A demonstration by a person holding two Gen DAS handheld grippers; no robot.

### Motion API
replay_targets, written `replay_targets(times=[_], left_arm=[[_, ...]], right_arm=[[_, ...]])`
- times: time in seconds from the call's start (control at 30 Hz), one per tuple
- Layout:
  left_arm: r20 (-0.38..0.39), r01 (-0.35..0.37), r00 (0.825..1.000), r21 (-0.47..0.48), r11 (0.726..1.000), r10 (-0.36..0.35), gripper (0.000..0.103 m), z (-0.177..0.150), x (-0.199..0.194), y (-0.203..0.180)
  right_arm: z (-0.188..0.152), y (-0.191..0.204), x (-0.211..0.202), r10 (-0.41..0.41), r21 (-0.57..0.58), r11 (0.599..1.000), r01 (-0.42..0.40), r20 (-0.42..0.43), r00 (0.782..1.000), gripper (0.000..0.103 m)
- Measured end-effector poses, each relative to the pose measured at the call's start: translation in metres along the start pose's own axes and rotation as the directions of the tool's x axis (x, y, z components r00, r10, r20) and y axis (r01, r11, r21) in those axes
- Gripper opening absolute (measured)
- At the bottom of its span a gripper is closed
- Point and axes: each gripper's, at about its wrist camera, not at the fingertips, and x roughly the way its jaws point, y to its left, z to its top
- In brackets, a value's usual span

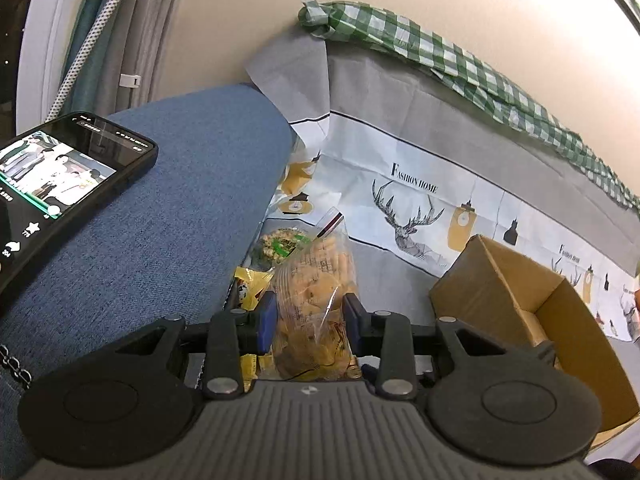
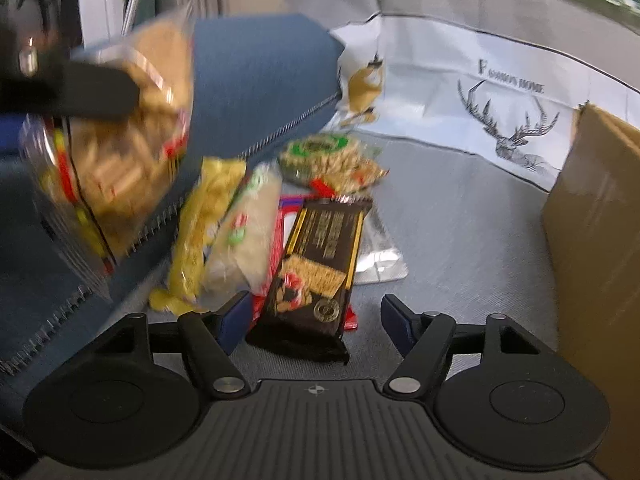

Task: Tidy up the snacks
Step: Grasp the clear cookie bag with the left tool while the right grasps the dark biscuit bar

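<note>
My left gripper (image 1: 310,320) is shut on a clear bag of tan biscuit sticks (image 1: 316,292) and holds it above the snack pile. The same bag (image 2: 120,152) shows blurred at the upper left of the right wrist view, with the left gripper's black finger (image 2: 96,92) across it. My right gripper (image 2: 310,316) is open and low over a black and gold cracker pack (image 2: 316,264). Beside that pack lie a yellow packet (image 2: 200,232), a clear pale snack bag (image 2: 244,240) and a green-labelled nut pack (image 2: 328,160). An open cardboard box (image 1: 536,320) stands to the right.
A blue cushion (image 1: 160,220) with a phone (image 1: 52,184) on it lies to the left. A grey cloth with a deer print (image 1: 416,216) covers the surface and backrest. A silver packet (image 2: 376,248) lies by the cracker pack. A green checked cloth (image 1: 440,52) runs along the wall.
</note>
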Motion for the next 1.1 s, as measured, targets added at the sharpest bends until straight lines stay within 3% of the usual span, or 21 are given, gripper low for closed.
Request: replay_targets(times=[0.03,0.1,0.23,0.43,0.53,0.63,0.7,0.77,0.87,0.93,1.0,1.1], left_arm=[[-0.002,-0.004,1.0,0.004,1.0,0.004,0.039,0.0,0.001,0.0],[-0.009,-0.009,1.0,0.009,1.0,0.009,0.039,-0.001,0.003,0.0],[-0.051,0.003,0.999,0.024,1.0,-0.002,0.039,-0.001,0.01,-0.001],[-0.189,0.01,0.982,0.099,0.995,0.009,0.039,-0.006,0.031,-0.012],[-0.287,0.033,0.958,0.165,0.986,0.016,0.039,-0.012,0.046,-0.023],[-0.421,0.077,0.907,0.213,0.974,0.021,0.041,-0.021,0.066,-0.031],[-0.475,0.097,0.88,0.202,0.975,0.011,0.054,-0.024,0.075,-0.029],[-0.484,0.078,0.875,0.151,0.985,0.006,0.069,-0.023,0.078,-0.02],[-0.446,0.064,0.894,0.037,0.997,-0.041,0.074,-0.017,0.07,-0.005],[-0.447,0.056,0.894,0.012,0.998,-0.044,0.075,-0.017,0.07,-0.004],[-0.474,0.049,0.88,0.024,0.999,-0.032,0.075,-0.018,0.076,-0.007],[-0.534,0.047,0.845,0.041,0.998,-0.018,0.075,-0.02,0.091,-0.012]], right_arm=[[0.0,0.0,-0.001,0.0,-0.008,1.0,0.0,0.004,1.0,0.047],[0.002,-0.002,-0.007,-0.01,-0.013,1.0,0.01,0.015,1.0,0.043],[0.003,-0.011,-0.023,-0.03,-0.011,0.999,0.03,0.001,1.0,0.041],[-0.018,-0.022,-0.066,-0.025,0.05,0.998,0.029,-0.065,0.998,0.041],[-0.037,-0.024,-0.087,-0.014,0.096,0.995,0.027,-0.132,0.991,0.041],[-0.045,-0.028,-0.098,0.037,0.183,0.983,-0.006,-0.166,0.985,0.041],[-0.051,-0.028,-0.096,0.069,0.198,0.98,-0.032,-0.182,0.981,0.042],[-0.055,-0.029,-0.091,0.072,0.199,0.979,-0.032,-0.197,0.978,0.043],[-0.057,-0.028,-0.089,0.073,0.193,0.981,-0.036,-0.186,0.98,0.049],[-0.054,-0.029,-0.089,0.078,0.188,0.981,-0.044,-0.177,0.981,0.051],[-0.055,-0.029,-0.091,0.084,0.189,0.981,-0.051,-0.173,0.981,0.055],[-0.054,-0.029,-0.086,0.087,0.193,0.98,-0.052,-0.178,0.98,0.056]])
